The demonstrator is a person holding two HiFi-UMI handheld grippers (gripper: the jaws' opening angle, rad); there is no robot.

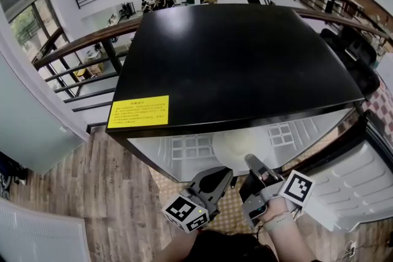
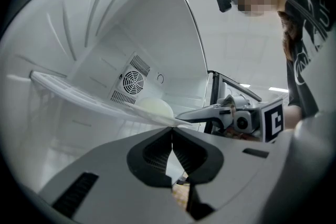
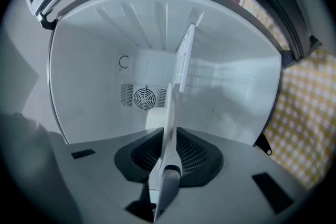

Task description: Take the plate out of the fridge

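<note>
The pale round plate [image 1: 236, 147] lies on a clear shelf [image 2: 79, 94] inside the open black-topped fridge [image 1: 245, 58]. My right gripper [image 1: 250, 159] reaches into the opening and is shut on the plate's near rim; in the right gripper view the plate [image 3: 167, 113] runs edge-on between the jaws of that gripper [image 3: 169, 136]. My left gripper [image 1: 224, 172] sits just outside the opening, to the left of the right one, its jaws shut with nothing in them [image 2: 171, 134]. The left gripper view shows the plate [image 2: 155, 107] under the shelf edge with the right gripper [image 2: 194, 114] at its rim.
The fridge door [image 1: 362, 187] hangs open at the right. A fan vent [image 3: 143, 97] sits in the back wall. A yellow sticker [image 1: 139, 111] marks the fridge top. A checked cloth [image 3: 310, 113] lies below the fridge. A wooden-topped railing [image 1: 80, 46] runs behind.
</note>
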